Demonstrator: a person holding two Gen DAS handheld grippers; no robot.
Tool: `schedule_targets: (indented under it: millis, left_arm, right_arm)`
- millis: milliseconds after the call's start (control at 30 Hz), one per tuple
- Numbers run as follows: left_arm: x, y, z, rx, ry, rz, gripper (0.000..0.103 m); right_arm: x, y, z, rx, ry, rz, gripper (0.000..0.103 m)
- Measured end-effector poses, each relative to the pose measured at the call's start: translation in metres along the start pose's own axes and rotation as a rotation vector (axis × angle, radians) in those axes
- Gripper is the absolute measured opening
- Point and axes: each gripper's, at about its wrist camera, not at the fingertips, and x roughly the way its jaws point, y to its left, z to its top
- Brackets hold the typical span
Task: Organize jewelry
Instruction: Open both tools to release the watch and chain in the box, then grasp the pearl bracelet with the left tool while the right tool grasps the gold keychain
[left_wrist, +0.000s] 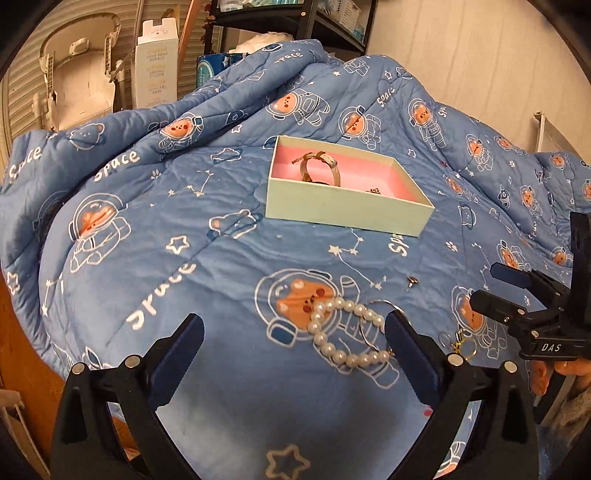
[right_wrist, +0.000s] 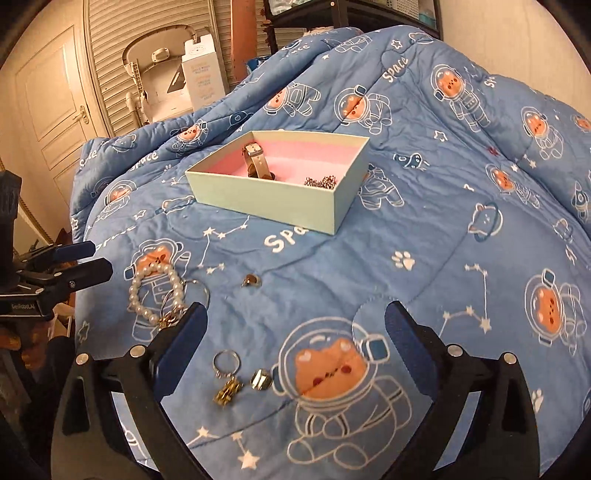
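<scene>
the left hand-held gripper (left_wrist: 294, 345) hangs wide apart and empty over the pearl bracelet (left_wrist: 347, 334) lying on the quilt (left_wrist: 221, 229), which looks light, limp and slippery, best pinched across one beaded strand.

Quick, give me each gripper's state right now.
Left gripper: open, holding nothing, above the pearl bracelet.
Right gripper: open, holding nothing, with a ring on the quilt between its fingers.
</scene>
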Motion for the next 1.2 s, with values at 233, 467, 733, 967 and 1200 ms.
schedule_targets:
  millis: [233, 467, 733, 967, 1200]
  left_arm:
    - [-0.005, -0.011, -0.028, -0.035, 0.02, 0.0, 0.096]
    - [-0.011, -0.014, -0.039, -0.084, 0.0, 0.016, 0.095]
    - [-0.006, -0.024, -0.047, -0.065, 0.004, 0.03, 0.08]
    - [-0.002, -0.02, -0.045, -0.088, 0.009, 0.021, 0.073]
    - [0.009, -0.013, -0.033, -0.105, 0.023, 0.009, 0.063]
  right_arm:
    - [-0.014, 0.006, -0.032, 0.078, 0.04, 0.009, 0.094]
    - [-0.017, 0.016, -0.05, 0.096, 0.069, 0.018, 0.075]
    - [-0.005, 0.031, -0.052, 0.079, 0.107, 0.052, 0.044]
    - [0.007, 0.031, -0.046, 0.123, 0.127, 0.087, 0.018]
    - [0.007, 0.028, -0.048, 0.126, 0.129, 0.094, 0.011]
